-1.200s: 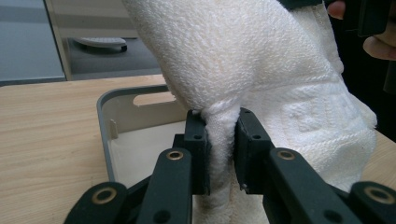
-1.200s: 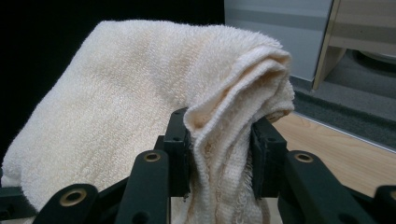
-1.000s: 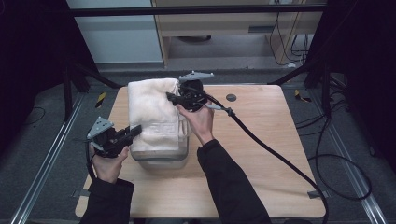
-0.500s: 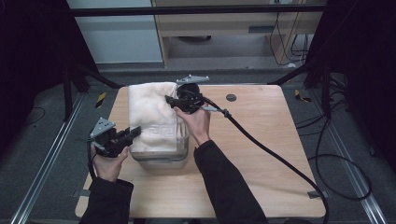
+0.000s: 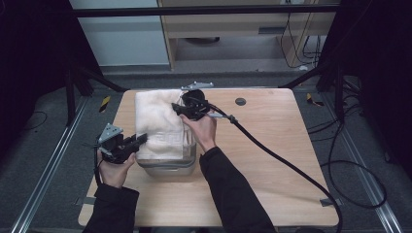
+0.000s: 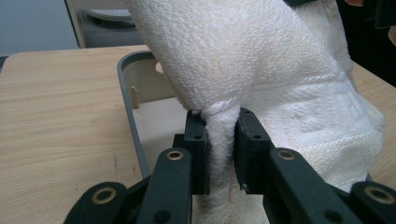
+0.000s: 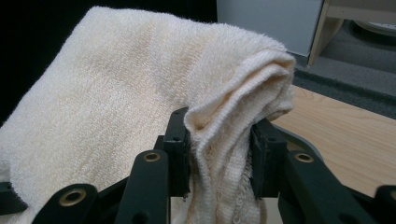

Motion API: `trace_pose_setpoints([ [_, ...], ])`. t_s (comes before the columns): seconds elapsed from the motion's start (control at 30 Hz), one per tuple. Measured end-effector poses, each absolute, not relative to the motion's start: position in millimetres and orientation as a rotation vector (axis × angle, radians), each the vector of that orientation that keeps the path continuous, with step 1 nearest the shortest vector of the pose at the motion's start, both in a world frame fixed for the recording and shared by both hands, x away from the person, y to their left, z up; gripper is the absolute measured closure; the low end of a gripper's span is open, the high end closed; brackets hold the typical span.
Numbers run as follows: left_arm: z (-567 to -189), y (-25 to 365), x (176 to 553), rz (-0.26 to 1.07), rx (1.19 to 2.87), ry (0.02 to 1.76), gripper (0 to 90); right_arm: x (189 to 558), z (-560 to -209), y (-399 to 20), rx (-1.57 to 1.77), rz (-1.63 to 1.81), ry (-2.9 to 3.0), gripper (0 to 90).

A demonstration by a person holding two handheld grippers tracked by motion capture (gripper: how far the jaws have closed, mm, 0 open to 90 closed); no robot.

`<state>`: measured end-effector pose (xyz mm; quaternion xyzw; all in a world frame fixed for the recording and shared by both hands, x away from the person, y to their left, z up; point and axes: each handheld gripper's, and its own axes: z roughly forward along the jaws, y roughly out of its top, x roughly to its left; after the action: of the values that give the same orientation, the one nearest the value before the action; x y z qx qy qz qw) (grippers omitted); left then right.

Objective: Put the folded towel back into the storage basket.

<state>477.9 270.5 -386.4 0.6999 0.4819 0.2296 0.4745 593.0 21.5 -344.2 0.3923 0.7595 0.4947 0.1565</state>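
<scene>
Clearly the towel is the thing in hand: a thick cream terry cloth, folded over on itself, with a woven band near one end. It sits left of centre in the high view, draped across a grey bin on the table, most of it riding above the rim.

Judging from that, the job looks about halfway: the towel is over the bin and gathered, but it has not been let down inside, and both grips have yet to be let go.

The left gripper has its jaws closed tight on a pinched fold at the towel's near edge, cloth bunched between the pads; behind it, at centre left of that view, the bin's pale inside shows. In the high view it sits at the lower left of the towel. The right gripper is likewise clamped on a thick doubled corner, at the towel's far upper right in the high view.

A black cable trails off toward the lower right.
</scene>
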Motion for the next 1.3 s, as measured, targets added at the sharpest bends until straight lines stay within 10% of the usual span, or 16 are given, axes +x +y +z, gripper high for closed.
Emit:
trace_pose_setpoints([
  [1.3, -427.6, 259.7, 499.6, 0.546, 1.854, 1.273, 74.5, 607.6, -407.1, 23.9, 1.193, 1.282, 2.231, 63.0],
])
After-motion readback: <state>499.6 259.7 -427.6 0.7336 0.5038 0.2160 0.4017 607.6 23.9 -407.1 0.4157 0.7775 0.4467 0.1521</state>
